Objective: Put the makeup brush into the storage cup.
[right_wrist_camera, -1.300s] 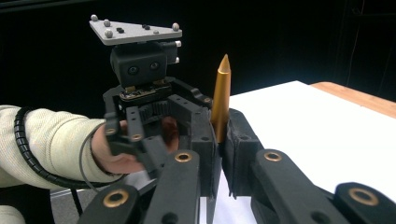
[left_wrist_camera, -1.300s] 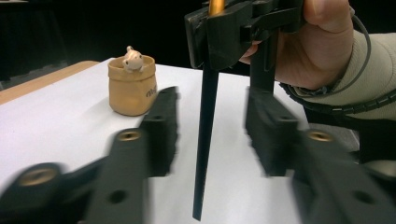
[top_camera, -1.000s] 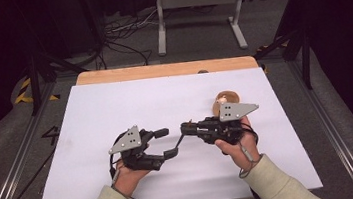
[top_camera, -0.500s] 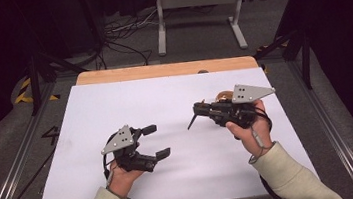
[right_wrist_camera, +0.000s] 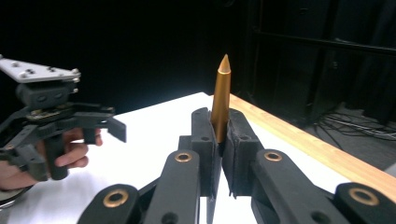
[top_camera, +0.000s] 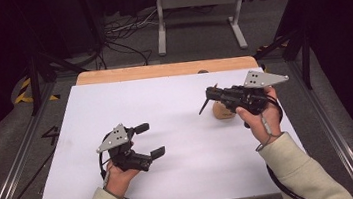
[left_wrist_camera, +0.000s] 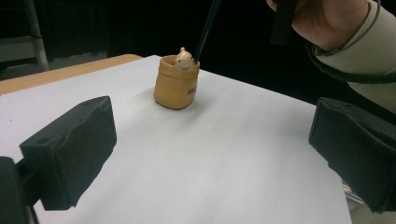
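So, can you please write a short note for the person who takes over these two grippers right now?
Right hand-held gripper: shut on the slim gold-and-black pen, raised above the table, gold tip forward.
Left hand-held gripper: open, holding nothing, low over the white table sheet.
The small tan sack-shaped pen holder with a little animal figure stands upright under the right hand.
Done: pen gripped, clear of the holder.
Left: probably setting the pen down or handing it over; that part is your call.
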A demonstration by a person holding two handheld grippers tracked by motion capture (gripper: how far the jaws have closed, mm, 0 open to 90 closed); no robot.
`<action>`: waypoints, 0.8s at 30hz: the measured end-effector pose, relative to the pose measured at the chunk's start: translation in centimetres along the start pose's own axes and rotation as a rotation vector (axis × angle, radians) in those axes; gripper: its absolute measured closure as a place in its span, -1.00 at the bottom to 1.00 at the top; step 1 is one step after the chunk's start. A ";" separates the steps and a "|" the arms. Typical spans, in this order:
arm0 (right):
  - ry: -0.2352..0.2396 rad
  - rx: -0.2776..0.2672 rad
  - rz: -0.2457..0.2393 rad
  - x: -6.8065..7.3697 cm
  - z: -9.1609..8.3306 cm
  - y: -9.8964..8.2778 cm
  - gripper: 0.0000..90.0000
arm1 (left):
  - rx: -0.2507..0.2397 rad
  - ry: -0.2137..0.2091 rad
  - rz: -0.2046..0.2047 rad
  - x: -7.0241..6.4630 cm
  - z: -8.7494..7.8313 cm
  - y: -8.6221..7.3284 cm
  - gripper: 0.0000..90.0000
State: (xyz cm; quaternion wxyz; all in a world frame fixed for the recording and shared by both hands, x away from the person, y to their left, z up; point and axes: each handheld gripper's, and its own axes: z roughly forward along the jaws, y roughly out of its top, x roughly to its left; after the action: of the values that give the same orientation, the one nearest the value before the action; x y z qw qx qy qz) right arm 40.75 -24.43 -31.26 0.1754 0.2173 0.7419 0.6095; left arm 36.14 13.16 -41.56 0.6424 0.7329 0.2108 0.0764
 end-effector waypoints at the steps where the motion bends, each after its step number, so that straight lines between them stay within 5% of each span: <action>1: -0.006 0.000 0.001 -0.2 0.0 0.1 0.86 | 0.000 0.000 0.000 0.0 -0.1 0.0 -0.96; 15: -0.142 0.019 0.009 -3.2 -0.5 1.1 0.85 | 0.002 0.036 -0.015 0.4 -1.2 -0.2 -0.98; 24: -0.188 0.015 0.020 -4.4 -0.7 1.3 0.86 | 0.012 0.057 -0.020 0.8 -1.8 -0.4 -0.98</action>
State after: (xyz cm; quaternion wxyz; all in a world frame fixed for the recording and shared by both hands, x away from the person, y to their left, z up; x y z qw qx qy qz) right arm 44.23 -27.16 -29.84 0.2368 0.2823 0.7245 0.5825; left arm 36.11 15.16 -41.83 0.6324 0.7321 0.2367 0.0896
